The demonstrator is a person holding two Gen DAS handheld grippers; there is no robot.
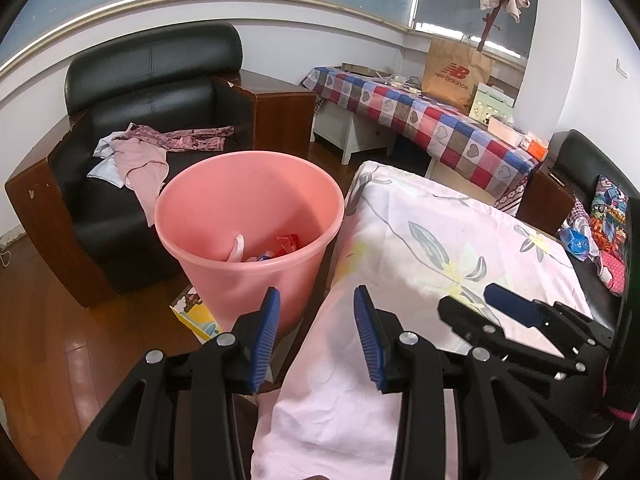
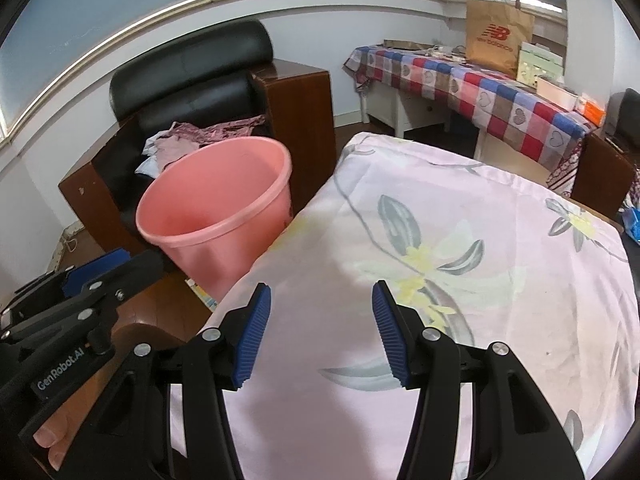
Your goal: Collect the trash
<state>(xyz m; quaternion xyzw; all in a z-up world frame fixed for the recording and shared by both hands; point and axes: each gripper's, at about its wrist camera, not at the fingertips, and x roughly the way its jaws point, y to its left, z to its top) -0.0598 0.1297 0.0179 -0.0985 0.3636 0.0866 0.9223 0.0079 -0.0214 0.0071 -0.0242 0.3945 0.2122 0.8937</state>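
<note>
Room: living room with dark wooden floor (image 1: 48,312), white walls and a curved band of windows along the far side.
Surface: low table draped in a pale pink floral cloth (image 2: 440,240), bare of litter where both cameras show it.
Bin: round pink plastic bucket (image 1: 248,216) standing on the floor just beside the table's left edge; red, white and blue scraps (image 1: 280,246) already lie at its bottom.
Remaining trash: a crumpled blue wrapper (image 1: 576,244) at the far right, beyond the table's right edge, near the patterned cushions (image 1: 608,216) on a black seat; a flat yellow printed carton (image 1: 196,312) on the floor, touching or just short of the bin's near left base.
Left gripper (image 1: 316,330): jaws spread apart, nothing between the blue ribbed pads (image 1: 266,332); it hovers over the table's near left edge, aimed at the bin.
Right gripper (image 2: 320,330): jaws likewise spread and empty, held over the middle of the cloth.
Key relation: the blue wrapper lies to the far right of both tools, so the right gripper is judged the nearer one; the carton lies low and left, nearer the left gripper. The wrapper's long axis cannot be told.
Progress: judged partway done, since the bin holds scraps and loose items remain.
Background: black leather armchair (image 1: 152,92) with pink clothing (image 1: 140,160); checked-cloth side table (image 1: 440,120) bearing a brown paper bag (image 1: 456,68).
</note>
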